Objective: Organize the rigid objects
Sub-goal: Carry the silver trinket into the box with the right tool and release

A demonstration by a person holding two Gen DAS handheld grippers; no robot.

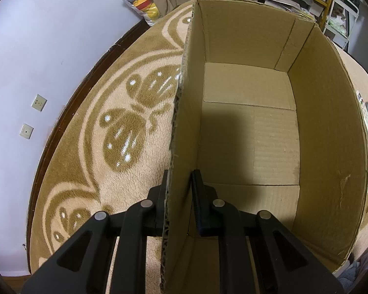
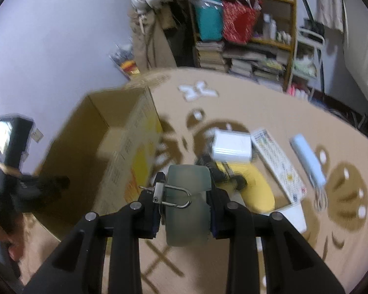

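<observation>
1. Being carried between the fingers of the right gripper point(image 2: 186, 196) is a translucent grey-green block with a metal clasp point(image 2: 187, 193); the fingers are being pressed closed against its two sides, and it is being held above the rug, just beside the cardboard box point(image 2: 125, 147).
2. The box's near wall is being pinched by the left gripper point(image 1: 179, 191), one finger outside and one inside, so the fingers are closed on the cardboard; the box floor point(image 1: 250, 132) is being shown bare.
3. The step in hand is being judged as the transfer of the block into the box. It is being advised that the block be lifted over the rim before it is lowered, and that the wall be held steady so the light carton is not tipped or dragged.
4. The block is best being set down flat in a far corner, so that room is being left for later items, and released only when it is resting on the bottom.
5. Further out on the rug point(image 2: 269, 103), a white box point(image 2: 231, 144), a printed flat pack point(image 2: 278, 161), a pale blue handset point(image 2: 306, 159) and a yellow item point(image 2: 260, 188) are being left waiting; the view is blurred, so finer detail cannot be told.
</observation>
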